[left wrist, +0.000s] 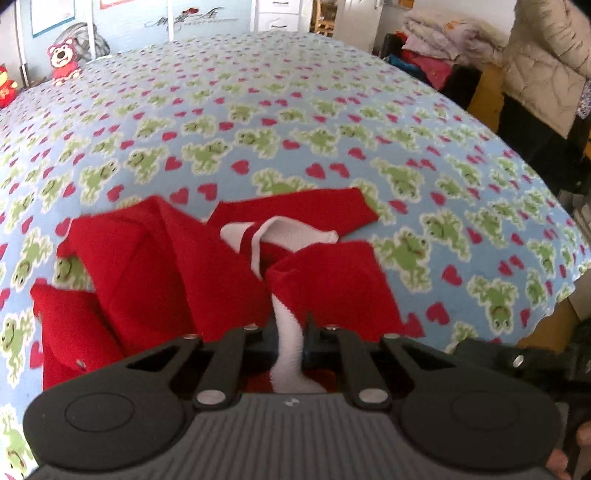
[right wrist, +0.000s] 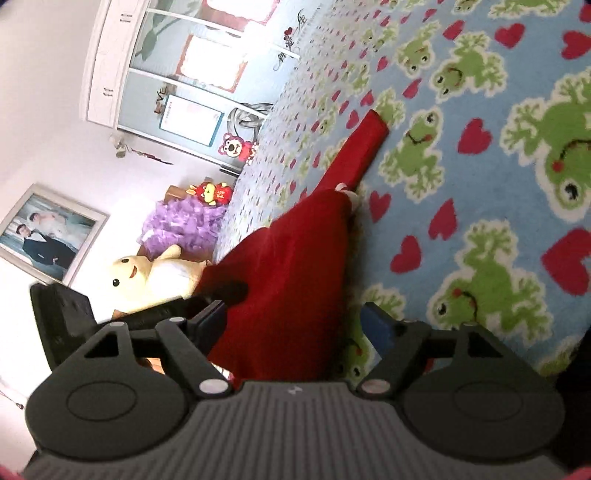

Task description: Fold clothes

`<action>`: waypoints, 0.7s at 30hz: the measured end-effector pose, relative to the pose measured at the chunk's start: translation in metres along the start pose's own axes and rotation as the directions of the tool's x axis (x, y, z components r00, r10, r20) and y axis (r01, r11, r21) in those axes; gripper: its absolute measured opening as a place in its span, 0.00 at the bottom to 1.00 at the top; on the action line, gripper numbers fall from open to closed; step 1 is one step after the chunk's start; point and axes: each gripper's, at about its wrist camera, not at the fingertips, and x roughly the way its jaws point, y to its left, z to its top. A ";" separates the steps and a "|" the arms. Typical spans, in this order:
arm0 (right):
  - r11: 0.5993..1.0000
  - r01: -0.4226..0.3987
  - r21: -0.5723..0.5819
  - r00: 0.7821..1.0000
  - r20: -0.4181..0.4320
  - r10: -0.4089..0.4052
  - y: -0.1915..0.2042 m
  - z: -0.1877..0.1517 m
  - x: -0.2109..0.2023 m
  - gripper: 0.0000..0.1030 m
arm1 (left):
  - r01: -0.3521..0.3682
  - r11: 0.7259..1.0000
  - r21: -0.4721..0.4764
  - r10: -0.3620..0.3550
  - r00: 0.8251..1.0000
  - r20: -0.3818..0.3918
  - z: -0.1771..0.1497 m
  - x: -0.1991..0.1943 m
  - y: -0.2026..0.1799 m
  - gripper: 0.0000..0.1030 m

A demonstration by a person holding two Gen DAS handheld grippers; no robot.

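A red garment with white trim (left wrist: 177, 266) lies crumpled on the frog-and-heart blanket (left wrist: 295, 122) near the bed's front. My left gripper (left wrist: 290, 332) is shut on the garment's white trim band, which runs up between the fingers. In the right wrist view the camera is rolled sideways. The red garment (right wrist: 291, 273) hangs up from the blanket (right wrist: 480, 192), with a sleeve (right wrist: 364, 147) stretched away. My right gripper (right wrist: 295, 317) is open with the red cloth between its wide-set fingers.
Plush toys (left wrist: 62, 61) sit at the bed's far left. A pile of bedding (left wrist: 439, 33) and a person in a beige quilted coat (left wrist: 546, 62) are at the right. A cream plush (right wrist: 147, 277) and a framed photo (right wrist: 44, 236) show in the right view.
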 end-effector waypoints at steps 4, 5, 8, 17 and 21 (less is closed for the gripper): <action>1.000 0.017 0.026 1.000 -0.006 -0.017 -0.007 0.002 -0.004 0.78 | -0.048 0.998 0.042 0.049 0.999 -0.018 0.002 0.003 -0.015 0.53; 0.999 0.021 0.034 1.000 -0.009 -0.020 -0.009 0.002 -0.005 0.78 | -0.061 0.996 0.066 0.063 0.998 -0.024 0.002 0.005 -0.021 0.63; 0.999 0.028 0.041 1.000 0.007 -0.029 -0.014 0.005 -0.013 0.78 | -0.124 0.984 0.125 0.129 0.991 -0.039 0.002 0.016 -0.037 0.68; 0.995 0.040 0.096 0.998 0.046 -0.044 -0.038 0.018 -0.032 0.78 | -0.234 0.956 0.178 0.244 0.969 -0.038 0.004 0.021 -0.049 0.19; 0.995 0.059 0.081 0.997 0.036 -0.062 -0.037 0.019 -0.029 0.79 | -0.215 0.965 0.152 0.215 0.976 0.014 0.014 -0.002 -0.043 0.10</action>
